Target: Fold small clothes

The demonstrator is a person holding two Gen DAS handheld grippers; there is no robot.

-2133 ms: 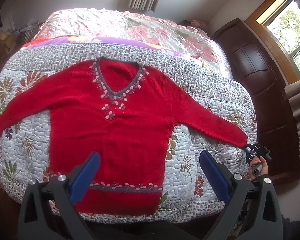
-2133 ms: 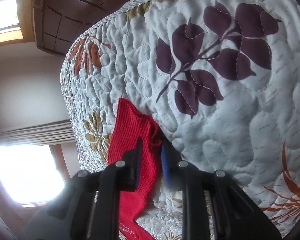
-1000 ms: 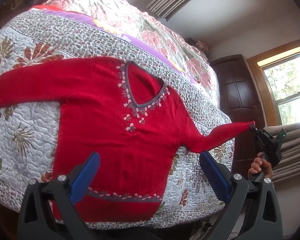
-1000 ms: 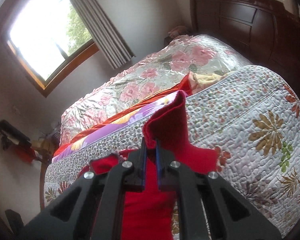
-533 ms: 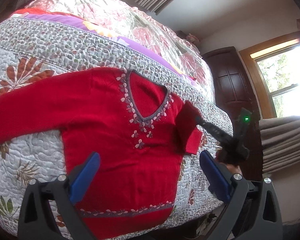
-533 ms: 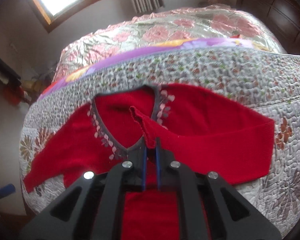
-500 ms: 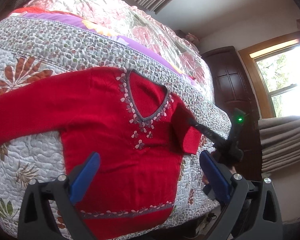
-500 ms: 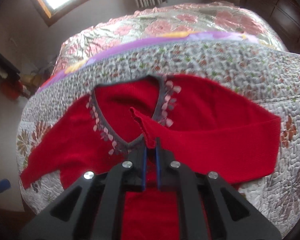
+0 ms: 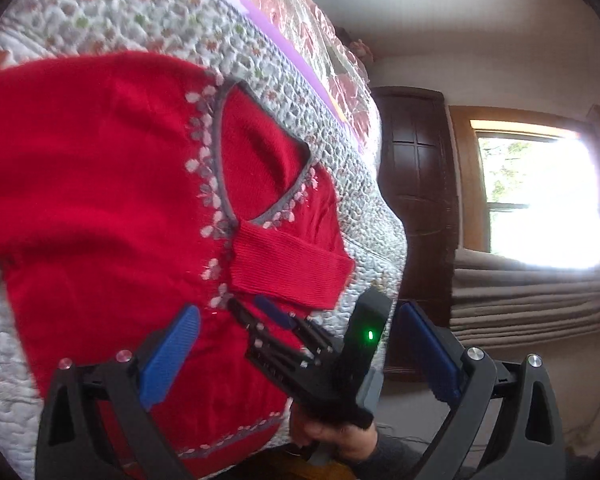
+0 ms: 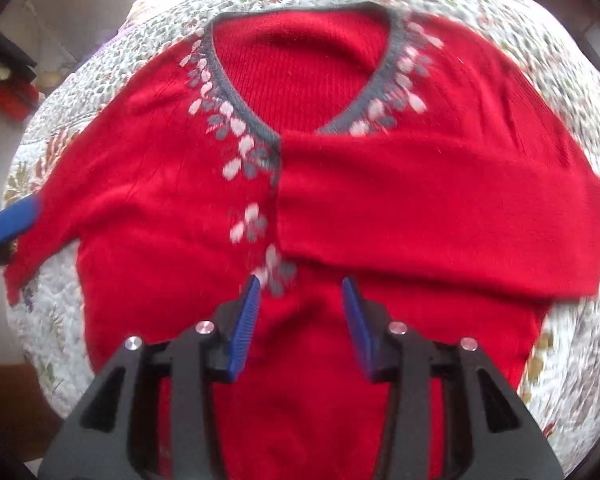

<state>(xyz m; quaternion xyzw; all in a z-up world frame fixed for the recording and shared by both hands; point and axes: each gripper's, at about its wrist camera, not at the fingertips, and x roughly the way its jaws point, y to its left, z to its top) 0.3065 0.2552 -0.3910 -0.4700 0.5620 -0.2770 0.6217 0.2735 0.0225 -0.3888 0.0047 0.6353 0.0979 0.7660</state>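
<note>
Red sweater on the bed with one sleeve folded across the chest

The red sweater (image 10: 172, 200) lies flat, front up, on the quilt (image 10: 580, 56) of the bed. Its sleeve (image 10: 440, 208) is folded over the chest, the cuff edge just below the V-neck. The right claw (image 10: 300, 308) is above the sweater with fingers apart, holding nothing. The left claw (image 9: 296, 356) is wide open and empty. A hand (image 9: 340, 436) holds the right tool
</note>
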